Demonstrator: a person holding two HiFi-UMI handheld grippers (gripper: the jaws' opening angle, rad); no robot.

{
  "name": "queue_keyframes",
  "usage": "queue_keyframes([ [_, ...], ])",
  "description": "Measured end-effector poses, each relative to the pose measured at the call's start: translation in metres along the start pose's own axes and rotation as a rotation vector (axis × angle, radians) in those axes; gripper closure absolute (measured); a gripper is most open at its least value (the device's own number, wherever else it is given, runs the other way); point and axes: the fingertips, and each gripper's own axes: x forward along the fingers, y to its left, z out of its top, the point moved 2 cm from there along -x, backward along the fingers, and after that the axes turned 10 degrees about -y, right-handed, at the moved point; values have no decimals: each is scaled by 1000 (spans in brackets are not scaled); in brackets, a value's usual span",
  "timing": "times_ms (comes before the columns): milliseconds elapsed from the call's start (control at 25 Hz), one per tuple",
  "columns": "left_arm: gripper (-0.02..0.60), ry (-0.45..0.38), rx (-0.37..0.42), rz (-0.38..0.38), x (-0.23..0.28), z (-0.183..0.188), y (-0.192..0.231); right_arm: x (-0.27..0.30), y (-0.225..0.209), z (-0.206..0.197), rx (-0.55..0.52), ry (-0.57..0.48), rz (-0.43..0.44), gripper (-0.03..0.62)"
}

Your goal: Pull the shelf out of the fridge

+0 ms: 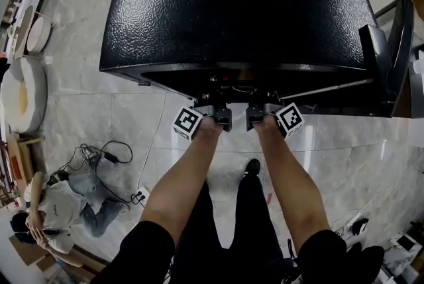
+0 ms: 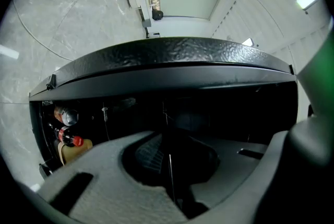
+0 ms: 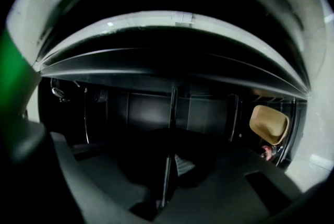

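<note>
In the head view the black fridge [image 1: 238,4] fills the upper middle, seen from above its pebbled top. Both grippers reach level into its open front under the top edge: the left gripper [image 1: 222,118] and the right gripper [image 1: 255,117], side by side. In the left gripper view the left gripper [image 2: 175,191] has its grey jaws closed against the shelf [image 2: 169,165], whose thin edge runs between them. In the right gripper view the right gripper [image 3: 163,191] pinches the same shelf's edge [image 3: 171,113]. The fridge's inside is dark and most of the shelf is hidden.
The fridge door [image 1: 391,44] stands open at the right. Bottles [image 2: 68,137] sit in a side rack, and a tan object [image 3: 269,124] at the other side. A person [image 1: 59,206] sits on the tiled floor at lower left, beside cables [image 1: 106,157]. White round items [image 1: 23,94] lie at the left.
</note>
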Motion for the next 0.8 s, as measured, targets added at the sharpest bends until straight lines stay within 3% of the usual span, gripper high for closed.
queue_keyframes([
  [800,551,5,-33,-28,-54,1,-7,-56,-2,-3,34,-11,3,563],
])
